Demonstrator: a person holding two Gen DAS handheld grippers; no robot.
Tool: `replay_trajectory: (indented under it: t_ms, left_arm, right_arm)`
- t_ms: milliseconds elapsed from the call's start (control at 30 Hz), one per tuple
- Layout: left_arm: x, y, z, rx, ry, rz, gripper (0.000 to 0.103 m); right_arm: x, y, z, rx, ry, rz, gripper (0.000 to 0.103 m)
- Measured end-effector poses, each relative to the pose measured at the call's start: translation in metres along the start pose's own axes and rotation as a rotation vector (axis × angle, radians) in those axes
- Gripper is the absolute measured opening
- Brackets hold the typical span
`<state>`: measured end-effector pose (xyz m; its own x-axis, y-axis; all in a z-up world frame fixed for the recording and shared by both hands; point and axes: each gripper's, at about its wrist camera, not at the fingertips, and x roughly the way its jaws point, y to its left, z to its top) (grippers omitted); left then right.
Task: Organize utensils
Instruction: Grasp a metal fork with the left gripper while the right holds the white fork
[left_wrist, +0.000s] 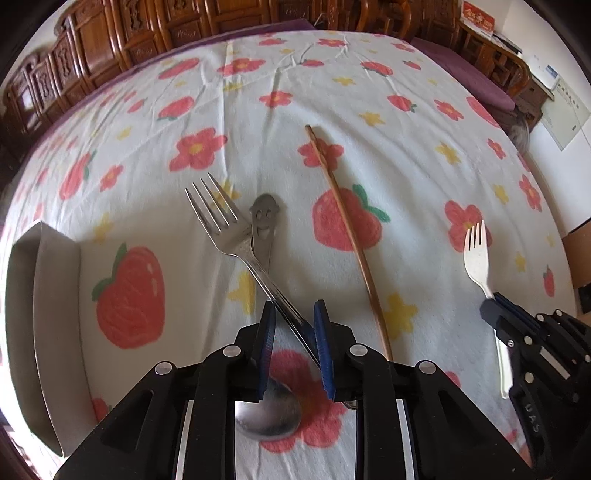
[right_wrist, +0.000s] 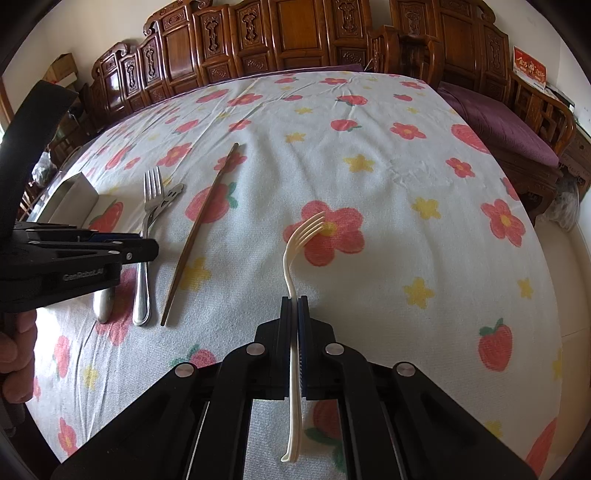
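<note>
Right gripper jaws clench plastic fork (tines pointing away); left gripper released.

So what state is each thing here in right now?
Metal fork: lying on the cloth, between the left gripper's open jaws.
Spoon: lying flat, under the fork.
Chopstick: lying flat.
Plastic fork: clamped in the shut right gripper.
Tray: upright.

Strawberry-print cloth w/ carved wood panels behind, purple cushion at right, possibly a calendar.
</note>
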<state>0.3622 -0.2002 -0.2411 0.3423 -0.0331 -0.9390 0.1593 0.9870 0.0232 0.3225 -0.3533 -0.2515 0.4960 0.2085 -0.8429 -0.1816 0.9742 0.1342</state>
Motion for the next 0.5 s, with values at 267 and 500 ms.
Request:
replay_trajectory:
  t_ms: [267, 500]
  left_arm:
    - [-0.005, 0.002, -0.005, 0.015, -0.042, -0.004, 0.008]
    - [-0.016, -0.005, -0.012, 0.062, -0.080, -0.017, 0.007]
  right_arm:
    - [0.000, 0.000, 0.000, 0.000, -0.001, 0.000, 0.004]
    - [0.000, -0.001, 0.000, 0.001, -0.003, 0.004, 0.004]
